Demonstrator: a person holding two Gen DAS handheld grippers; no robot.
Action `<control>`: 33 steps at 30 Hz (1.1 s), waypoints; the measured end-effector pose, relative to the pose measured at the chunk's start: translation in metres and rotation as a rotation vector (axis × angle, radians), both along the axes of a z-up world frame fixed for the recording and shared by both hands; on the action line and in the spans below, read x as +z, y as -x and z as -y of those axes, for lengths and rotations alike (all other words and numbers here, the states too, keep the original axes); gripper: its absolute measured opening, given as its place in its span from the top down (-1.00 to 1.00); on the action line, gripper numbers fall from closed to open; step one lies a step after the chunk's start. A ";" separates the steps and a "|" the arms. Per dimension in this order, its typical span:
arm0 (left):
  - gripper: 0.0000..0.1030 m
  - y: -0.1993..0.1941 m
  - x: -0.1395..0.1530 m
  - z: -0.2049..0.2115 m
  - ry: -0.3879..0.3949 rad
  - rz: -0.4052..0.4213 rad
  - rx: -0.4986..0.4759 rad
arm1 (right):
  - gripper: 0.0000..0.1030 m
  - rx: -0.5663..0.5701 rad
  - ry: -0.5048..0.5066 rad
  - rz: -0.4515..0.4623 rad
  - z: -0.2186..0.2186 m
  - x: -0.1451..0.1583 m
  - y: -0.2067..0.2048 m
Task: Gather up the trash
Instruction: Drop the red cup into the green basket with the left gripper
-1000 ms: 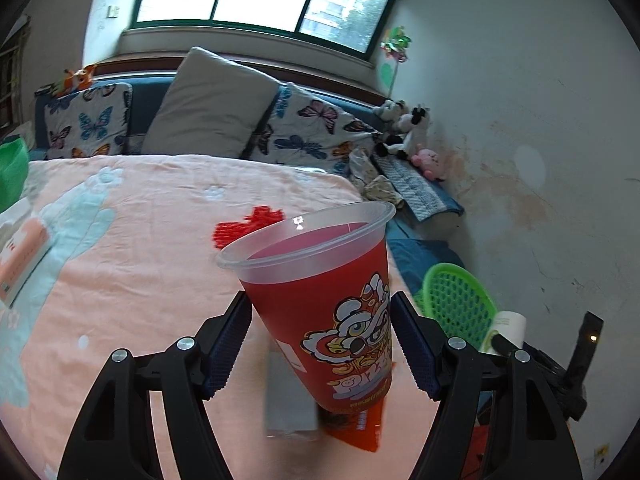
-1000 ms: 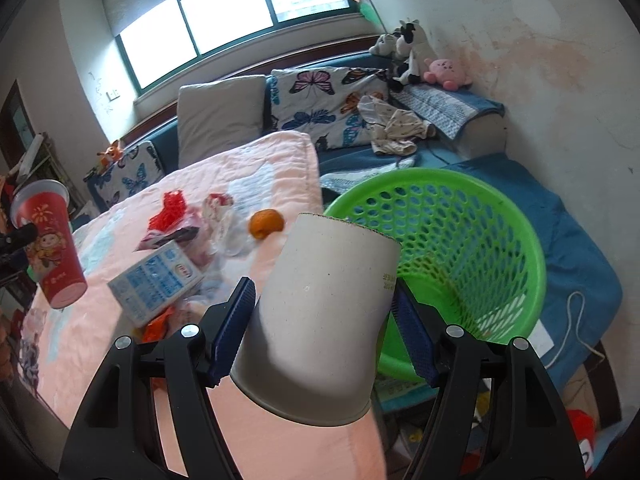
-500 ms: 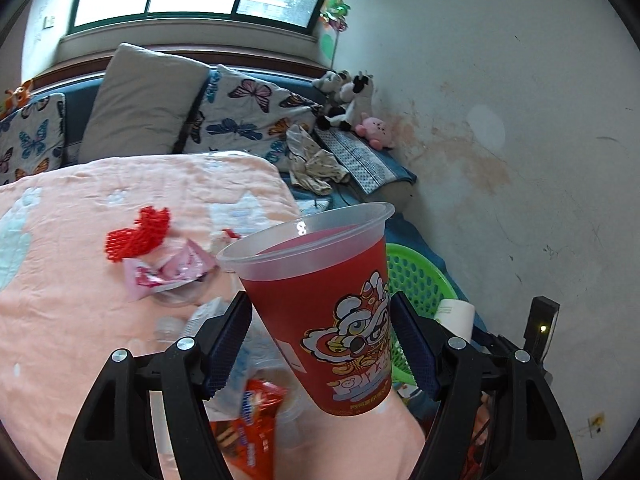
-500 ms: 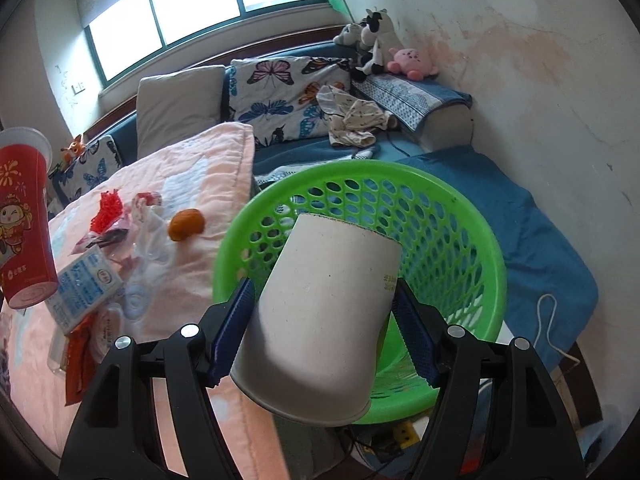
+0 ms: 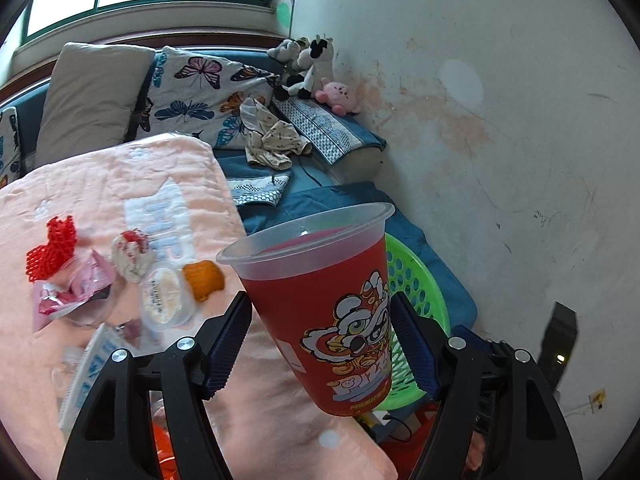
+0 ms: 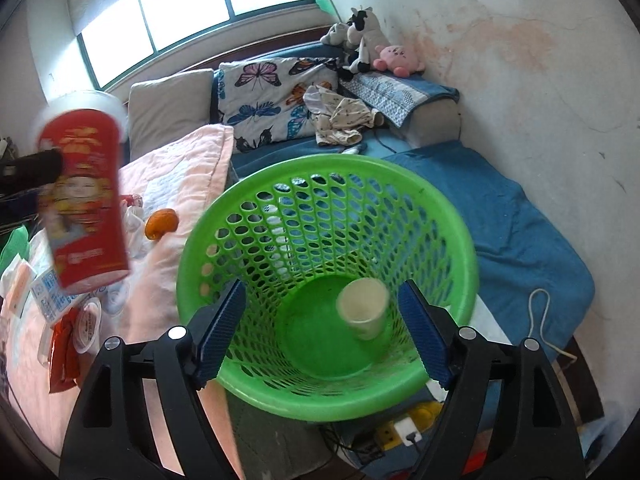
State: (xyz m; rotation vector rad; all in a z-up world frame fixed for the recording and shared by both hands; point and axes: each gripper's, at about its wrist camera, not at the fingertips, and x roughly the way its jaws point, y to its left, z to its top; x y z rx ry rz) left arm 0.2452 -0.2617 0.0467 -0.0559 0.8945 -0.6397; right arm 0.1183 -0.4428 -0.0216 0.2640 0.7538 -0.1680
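My left gripper (image 5: 320, 340) is shut on a red plastic cup (image 5: 324, 304) with a cartoon lion, held upright above the bed's edge; the cup also shows in the right wrist view (image 6: 82, 200). My right gripper (image 6: 322, 332) is open and empty above the green mesh basket (image 6: 320, 208). A white paper cup (image 6: 363, 307) is inside the basket near its bottom. The basket shows behind the red cup in the left wrist view (image 5: 416, 280).
Loose trash lies on the peach blanket (image 5: 120, 184): a red net (image 5: 52, 248), a pink wrapper (image 5: 70, 292), a lidded tub (image 5: 166, 298), an orange peel (image 5: 202, 278), a carton (image 5: 90, 368). Pillows, clothes and plush toys (image 5: 308, 64) line the blue couch. A power strip (image 6: 404, 432) lies below the basket.
My right gripper opened and let go of the white paper cup, which dropped into the basket. My left gripper carried the red cup right, toward the basket.
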 end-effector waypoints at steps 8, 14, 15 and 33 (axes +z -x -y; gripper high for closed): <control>-0.34 -0.004 -0.021 0.043 -0.045 -0.029 -0.039 | -0.59 -0.009 0.011 0.038 0.006 0.007 0.022; -0.38 -0.008 -0.037 0.060 -0.077 -0.056 -0.052 | -0.61 -0.015 -0.005 0.052 0.011 0.008 0.031; -0.41 -0.008 -0.038 0.062 -0.077 -0.062 -0.057 | -0.61 -0.015 -0.007 0.052 0.011 0.008 0.031; -0.63 0.026 -0.019 -0.007 -0.163 0.053 0.023 | -0.64 0.042 -0.039 0.099 -0.028 0.022 0.053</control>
